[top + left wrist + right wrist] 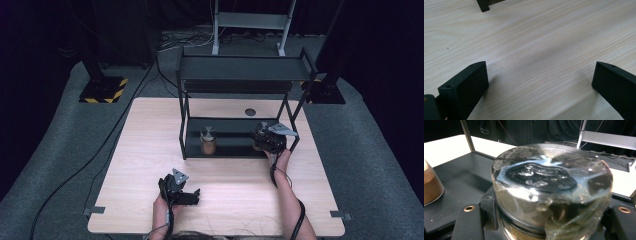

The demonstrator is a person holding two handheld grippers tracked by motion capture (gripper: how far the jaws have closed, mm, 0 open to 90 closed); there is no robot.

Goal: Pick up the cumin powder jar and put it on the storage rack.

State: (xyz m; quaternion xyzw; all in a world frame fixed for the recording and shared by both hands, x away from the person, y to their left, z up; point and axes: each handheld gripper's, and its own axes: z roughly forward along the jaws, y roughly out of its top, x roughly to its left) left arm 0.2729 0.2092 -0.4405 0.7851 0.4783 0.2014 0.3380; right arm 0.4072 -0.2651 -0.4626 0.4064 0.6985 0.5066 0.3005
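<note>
Nearest the person, the left gripper (192,196) lay low over the bare wood of the tabletop (150,165), at the near edge, left of centre; its fingers (465,86) stood wide apart with nothing between them, only pale wood grain showing in the left gripper view; one black foot of the rack (483,6) showed at the top of that view, well apart from the fingers.

Farther in, the right forearm (289,192) stretched forward from the near edge, a cable looped around it; the right gripper (264,141) reached into the lower tier of the black rack (240,75), at its right end; its fingers (467,220) were closed on the jar (551,192), one at each side just under the lid; the jar stood upright on the lower shelf (461,177), its wide lid clear and glossy with a dark patch on top, some brownish content showing below the rim.

Left of it on the same shelf stood a second jar (208,141), brown-filled, upright, well apart from the held one; its edge also showed at the left of the right gripper view.

Above, the rack's top shelf (240,70) was dark; behind the tabletop lay grey carpet (70,130), cables (115,125) and a grey metal stand (250,22).
</note>
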